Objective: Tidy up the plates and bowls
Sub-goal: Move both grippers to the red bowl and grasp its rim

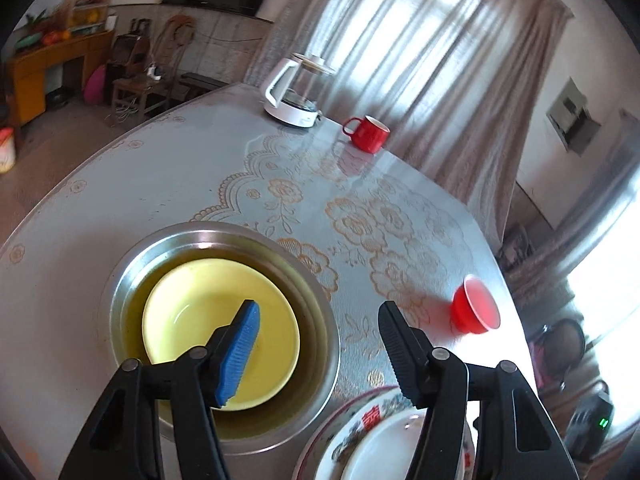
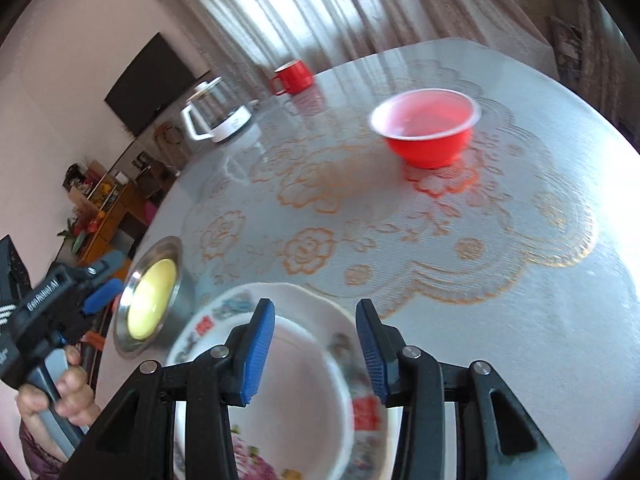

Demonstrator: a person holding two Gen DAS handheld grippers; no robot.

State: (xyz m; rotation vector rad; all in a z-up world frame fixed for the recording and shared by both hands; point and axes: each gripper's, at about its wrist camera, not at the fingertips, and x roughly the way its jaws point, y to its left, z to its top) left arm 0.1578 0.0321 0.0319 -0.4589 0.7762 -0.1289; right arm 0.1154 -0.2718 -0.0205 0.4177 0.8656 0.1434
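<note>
Both tongs gape, holding nothing. Left tongs (image 1: pixel 320 344) hover over yellow round plate (image 1: pixel 192 312) nested in steel basin (image 1: pixel 316 300); right tongs (image 2: pixel 316 344) over floral white plate (image 2: pixel 304 392); red plastic bowl (image 2: pixel 428 128) sits apart on table (image 2: pixel 500 280), likely stacked next.

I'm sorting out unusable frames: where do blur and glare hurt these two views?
Right wrist view: floral plate under the right gripper is motion-smeared. Left wrist view: mostly sharp, but window glare bleaches the table near the red bowl.

Sunlit curtains (image 1: pixel 420 60) hang behind the table (image 1: pixel 160 168).
</note>
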